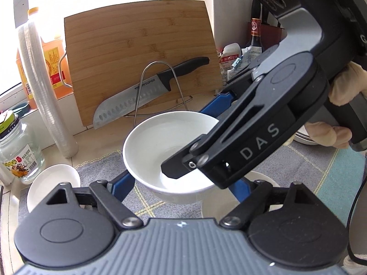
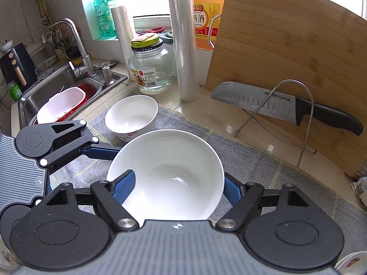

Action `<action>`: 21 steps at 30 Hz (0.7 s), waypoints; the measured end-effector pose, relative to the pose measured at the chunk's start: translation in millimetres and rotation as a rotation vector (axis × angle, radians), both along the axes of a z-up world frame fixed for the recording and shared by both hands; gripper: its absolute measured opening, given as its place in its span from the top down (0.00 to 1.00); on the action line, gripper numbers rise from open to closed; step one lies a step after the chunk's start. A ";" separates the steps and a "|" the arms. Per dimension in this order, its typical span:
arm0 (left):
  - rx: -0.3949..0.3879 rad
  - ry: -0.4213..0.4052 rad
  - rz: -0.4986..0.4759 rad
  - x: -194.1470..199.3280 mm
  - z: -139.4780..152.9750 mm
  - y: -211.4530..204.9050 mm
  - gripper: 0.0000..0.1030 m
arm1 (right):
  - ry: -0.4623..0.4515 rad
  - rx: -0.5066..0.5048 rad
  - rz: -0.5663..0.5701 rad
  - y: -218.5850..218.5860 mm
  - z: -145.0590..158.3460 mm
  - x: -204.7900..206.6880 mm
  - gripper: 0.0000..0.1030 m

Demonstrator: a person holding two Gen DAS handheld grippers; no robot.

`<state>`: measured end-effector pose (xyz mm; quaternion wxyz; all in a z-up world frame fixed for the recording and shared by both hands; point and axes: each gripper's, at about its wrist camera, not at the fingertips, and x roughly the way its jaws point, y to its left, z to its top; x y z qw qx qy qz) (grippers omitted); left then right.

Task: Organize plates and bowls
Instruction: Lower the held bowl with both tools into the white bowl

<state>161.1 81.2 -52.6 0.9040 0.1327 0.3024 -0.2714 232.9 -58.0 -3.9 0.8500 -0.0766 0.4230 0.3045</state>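
Kitchen counter (image 2: 229, 123) of pale stone runs under a bright window, with a steel sink (image 2: 45, 91) at its far left that holds a white tub (image 2: 62, 105) lying over a red tub (image 2: 89, 89); what is in the tubs cannot be made out. Against the wall leans a big bamboo board (image 2: 286, 45), and a grey checked cloth (image 2: 263, 171) covers the counter in front of it. Beside the board stands a tall roll of clear film (image 2: 183, 45), behind that an orange bottle (image 2: 204, 11) full of amber liquid, and to their left a glass jar (image 2: 151, 68) with a yellow-green lid, nearly empty apart from a little clear liquid at the bottom. Both tools meet at one plain white bowl (image 2: 183, 151), which is empty and held tipped above the cloth. The left gripper (image 1: 181, 183) has its jaws clamped on the bowl from outside, one blue finger (image 1: 121, 185) against the wall on each side. The right gripper (image 2: 179, 176) straddles the rim, its jaws apart: one finger (image 2: 123, 188) reaches down inside the bowl, the other (image 2: 231, 190) lies outside the wall, and I cannot tell whether they pinch it. A gloved hand (image 1: 341, 87) holds that tool's handle. Behind the lifted bowl a second bowl (image 2: 132, 114), white with a flower print outside, sits upright and empty on the cloth's far corner, near the jar. A black-handled knife (image 2: 286, 105) rests on edge against the foot of the board.
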 end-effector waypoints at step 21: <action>0.013 0.027 -0.089 -40.5 0.9 -24.2 0.15 | 0.010 -0.014 -0.073 -27.0 -4.0 -51.6 0.18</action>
